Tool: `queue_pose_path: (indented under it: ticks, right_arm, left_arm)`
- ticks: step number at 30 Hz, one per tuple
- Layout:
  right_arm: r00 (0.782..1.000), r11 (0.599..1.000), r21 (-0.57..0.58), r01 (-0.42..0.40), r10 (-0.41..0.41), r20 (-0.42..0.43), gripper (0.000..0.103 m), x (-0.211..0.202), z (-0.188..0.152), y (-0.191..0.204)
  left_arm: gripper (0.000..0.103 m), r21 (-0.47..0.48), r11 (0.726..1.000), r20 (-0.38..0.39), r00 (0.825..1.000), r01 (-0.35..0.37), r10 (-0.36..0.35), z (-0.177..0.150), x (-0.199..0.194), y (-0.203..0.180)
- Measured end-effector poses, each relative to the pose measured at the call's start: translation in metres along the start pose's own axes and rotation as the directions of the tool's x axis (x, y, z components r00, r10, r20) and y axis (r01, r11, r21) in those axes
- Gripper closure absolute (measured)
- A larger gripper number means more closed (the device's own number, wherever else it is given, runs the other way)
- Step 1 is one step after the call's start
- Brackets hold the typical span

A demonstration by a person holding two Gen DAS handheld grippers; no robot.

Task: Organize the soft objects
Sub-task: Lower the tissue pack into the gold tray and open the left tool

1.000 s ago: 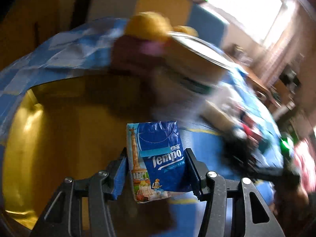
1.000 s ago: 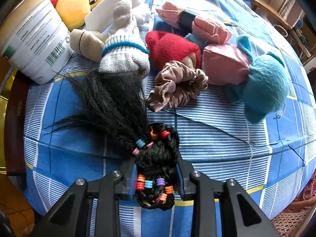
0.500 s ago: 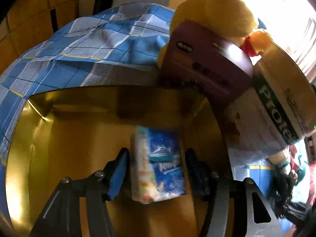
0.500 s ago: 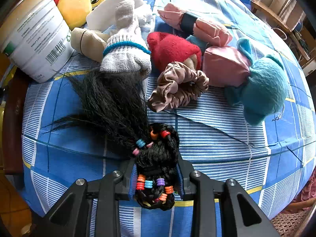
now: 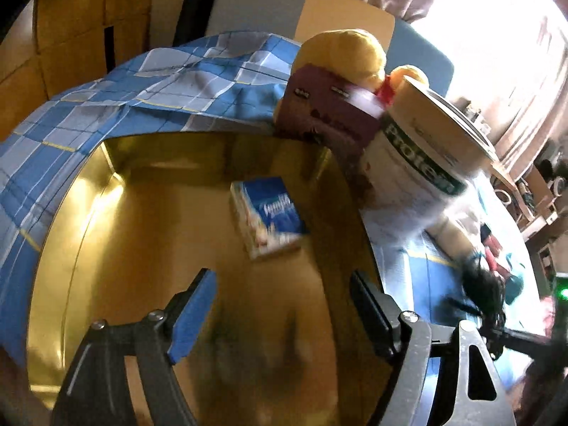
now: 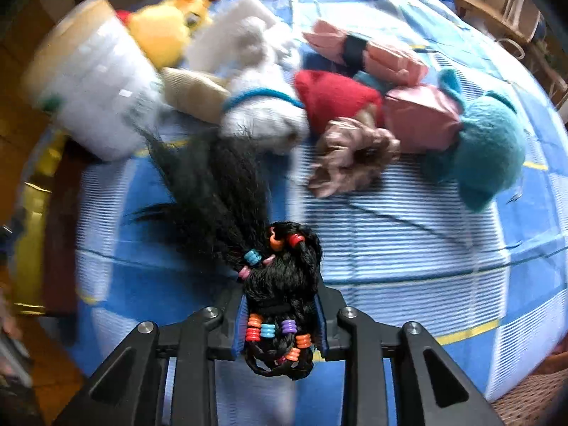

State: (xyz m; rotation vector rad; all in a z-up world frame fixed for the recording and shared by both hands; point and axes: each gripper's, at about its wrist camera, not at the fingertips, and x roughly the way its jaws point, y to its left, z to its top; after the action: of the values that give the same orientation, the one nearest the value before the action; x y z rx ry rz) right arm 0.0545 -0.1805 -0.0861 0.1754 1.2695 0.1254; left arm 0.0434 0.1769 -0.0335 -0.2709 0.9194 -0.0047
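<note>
A blue tissue pack [image 5: 266,216] lies free on the floor of the gold box [image 5: 88,220], ahead of my left gripper [image 5: 284,298]. Its jaws are opening and nothing is between them. In the right wrist view my right gripper [image 6: 280,314] is shut on the beaded black hair bundle [image 6: 280,284], its jaws still closing a little. The loose black strands [image 6: 213,184] fan out over the blue checked cloth [image 6: 408,248] toward a white knitted sock [image 6: 262,117].
Beyond the hair lie a brown scrunchie [image 6: 351,156], a red knit piece [image 6: 333,96], pink cloth rolls [image 6: 369,53], a teal plush [image 6: 486,149] and a yellow plush [image 6: 167,28]. A white tub [image 5: 422,177] and a maroon box [image 5: 330,117] stand at the gold box's right rim.
My left gripper carried the tissue pack over the gold box, then opened and let it go; the pack now lies on the box floor. The right gripper kept its grip and tilted slightly.
</note>
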Motion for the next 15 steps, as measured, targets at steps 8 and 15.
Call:
queue_pose_path:
  ticks: [8,15]
  right_arm:
    - [0.957,0.958,0.120,-0.260,0.239,0.164,0.075,-0.055,0.004,-0.001]
    - [0.963,0.965,0.189,-0.181,0.134,0.235,0.075,-0.074,0.060,-0.005]
  left_arm:
    - [0.023,0.029,1.000,0.011,1.000,0.001,-0.002,-0.021,-0.023,0.000]
    - [0.023,0.034,0.999,0.043,0.999,-0.005,0.003,-0.027,-0.038,0.004]
